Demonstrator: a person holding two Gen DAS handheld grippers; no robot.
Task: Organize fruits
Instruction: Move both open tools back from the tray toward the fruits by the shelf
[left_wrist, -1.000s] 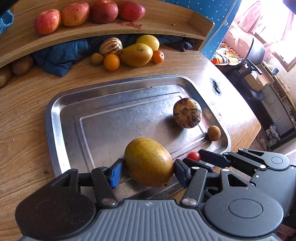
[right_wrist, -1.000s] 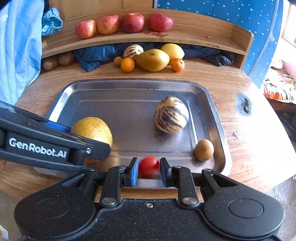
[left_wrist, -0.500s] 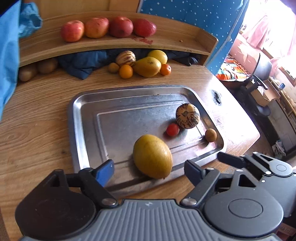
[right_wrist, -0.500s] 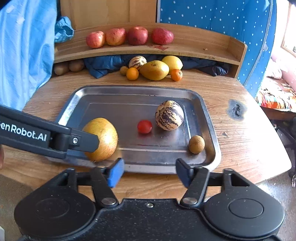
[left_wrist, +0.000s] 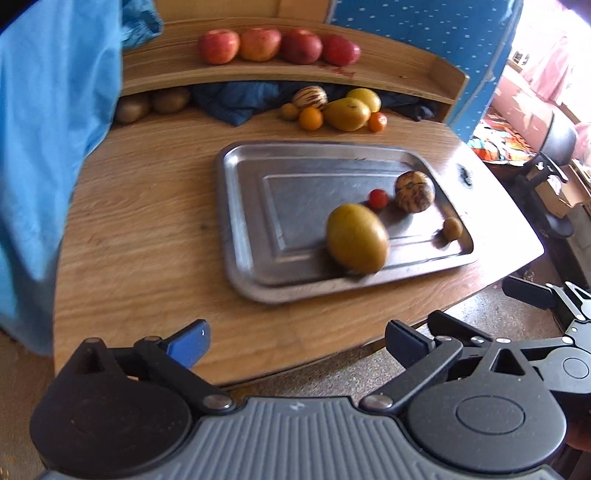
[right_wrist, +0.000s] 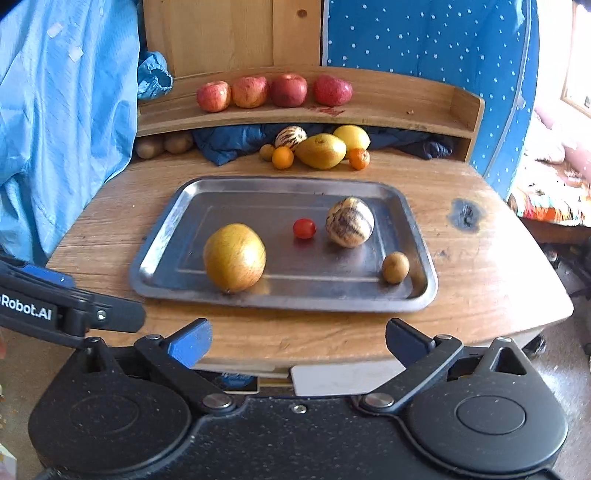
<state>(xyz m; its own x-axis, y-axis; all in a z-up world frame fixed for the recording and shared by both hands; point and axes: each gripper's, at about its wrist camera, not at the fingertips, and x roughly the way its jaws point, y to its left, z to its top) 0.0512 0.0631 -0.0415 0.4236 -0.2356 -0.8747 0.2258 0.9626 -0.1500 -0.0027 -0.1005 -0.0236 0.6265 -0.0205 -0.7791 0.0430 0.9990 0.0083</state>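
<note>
Looking along both grippers, we see each held back off the near edge of the wooden counter (right_wrist: 480, 258), with nothing between us and the metal tray (right_wrist: 162, 236). Our left gripper (left_wrist: 295, 341) has its fingers spread wide and holds nothing; our right gripper (right_wrist: 295, 339) is just as wide open and empty, and its dark body also shows at the right of the left view.

On the tray, a shallow rectangle of dull, scratched steel with rounded corners and a raised rim, lie four fruits, all apart from one another. A large yellow-green mango (right_wrist: 234, 257), smooth and egg-shaped, sits near the front left. A small glossy cherry tomato (right_wrist: 304, 228) lies in the middle, just beside a round cream melon with dark stripes (right_wrist: 349, 221). A small brown kiwi (right_wrist: 395, 267) rests in the front right corner by the rim.

Behind the tray, at the back of the counter, a cluster of fruit (right_wrist: 319, 149) lies against a crumpled dark blue cloth (right_wrist: 229, 142): another striped melon, a mango, a lemon, two small oranges. Four red apples (right_wrist: 273, 91) line the curved wooden shelf (right_wrist: 399, 107) above. A light blue garment (right_wrist: 66, 118) hangs at the left, and a dark burn-like mark (right_wrist: 464, 215) stains the counter right of the tray.
</note>
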